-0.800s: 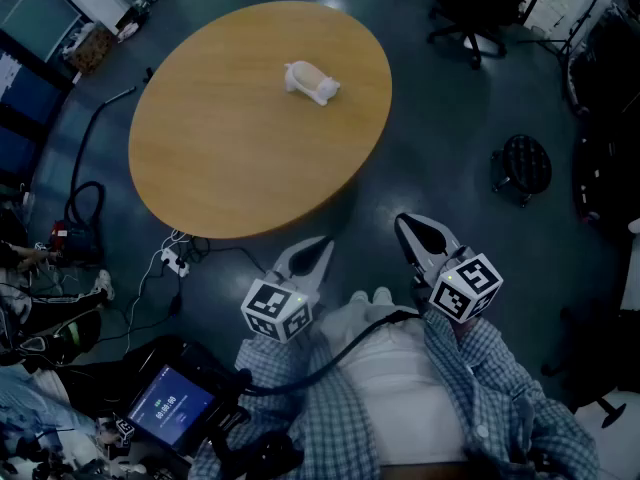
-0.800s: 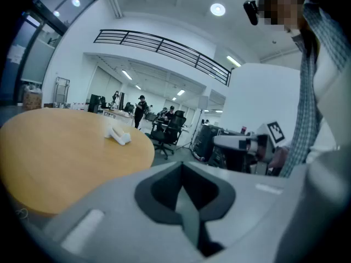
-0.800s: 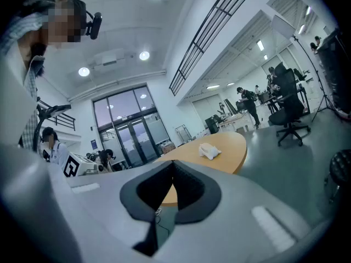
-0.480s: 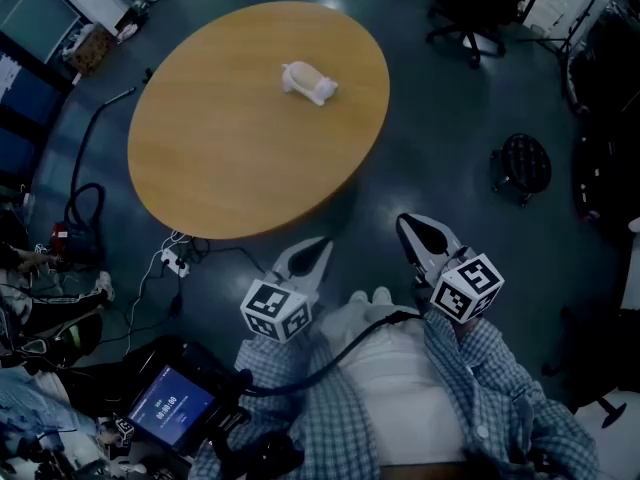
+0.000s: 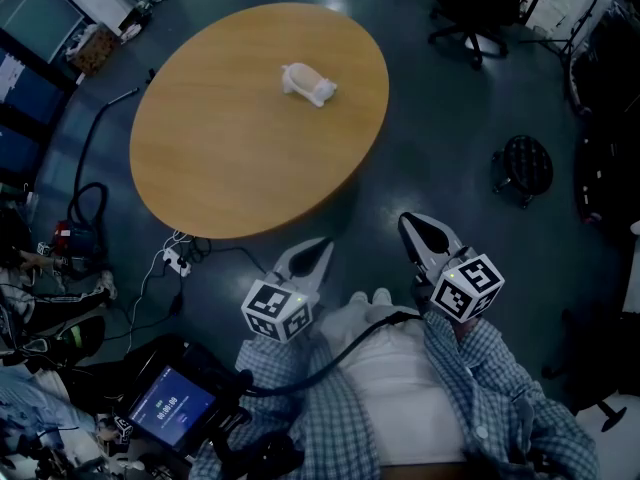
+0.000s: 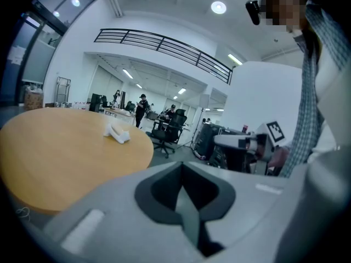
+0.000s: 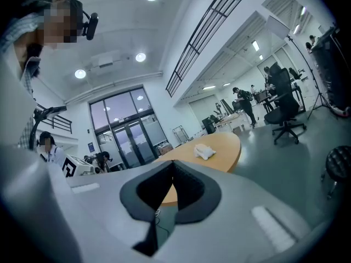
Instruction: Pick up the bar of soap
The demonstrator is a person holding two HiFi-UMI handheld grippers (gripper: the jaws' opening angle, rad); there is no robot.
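Observation:
The bar of soap (image 5: 309, 82), a small white lump, lies on the far right part of the round wooden table (image 5: 230, 158). Both grippers hang low by the person's waist, well short of the table. My left gripper (image 5: 318, 251) is shut with nothing in it and points toward the table's near edge. My right gripper (image 5: 412, 230) also looks shut and empty, over the floor to the right. The left gripper view shows the soap (image 6: 117, 133) far beyond the closed left gripper (image 6: 182, 166). In the right gripper view the soap (image 7: 204, 152) lies past the right gripper (image 7: 173, 166).
A power strip with cables (image 5: 175, 260) lies on the dark floor under the table's near edge. A black stool (image 5: 522, 165) stands to the right and an office chair (image 5: 475, 8) at the back right. A tablet (image 5: 168, 405) sits low on the left.

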